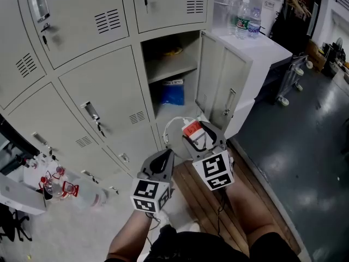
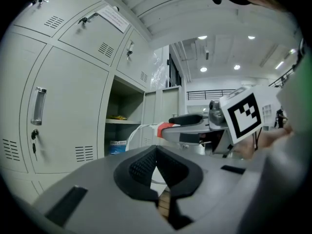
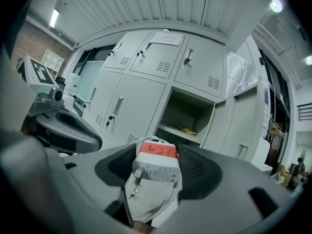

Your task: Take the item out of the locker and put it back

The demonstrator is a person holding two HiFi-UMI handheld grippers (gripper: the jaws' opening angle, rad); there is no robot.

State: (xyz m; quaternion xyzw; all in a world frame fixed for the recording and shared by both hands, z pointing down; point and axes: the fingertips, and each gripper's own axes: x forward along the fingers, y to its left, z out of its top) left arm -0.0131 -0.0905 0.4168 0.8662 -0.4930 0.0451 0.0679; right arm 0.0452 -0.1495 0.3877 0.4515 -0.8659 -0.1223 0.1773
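Note:
A white charger (image 1: pixel 192 130) with a red tape label and a looped white cable sits between the pads of my right gripper (image 1: pixel 197 135), which is shut on it. In the right gripper view the charger (image 3: pixel 156 172) points its plug down and left. It hangs in front of the open locker (image 1: pixel 172 75), outside the compartment. The locker's door (image 1: pixel 218 86) swings out to the right. On its shelf lies a yellow item (image 1: pixel 173 52), with a blue bag (image 1: pixel 172 93) below. My left gripper (image 1: pixel 163 161) hangs lower left, shut and holding nothing (image 2: pixel 156 165).
Closed grey locker doors (image 1: pixel 101 100) fill the left. Water bottles (image 1: pixel 248 18) stand on a white cabinet (image 1: pixel 264 48) right of the open door. Small bottles (image 1: pixel 54 187) sit at the lower left. A wooden pallet (image 1: pixel 218 203) lies underfoot.

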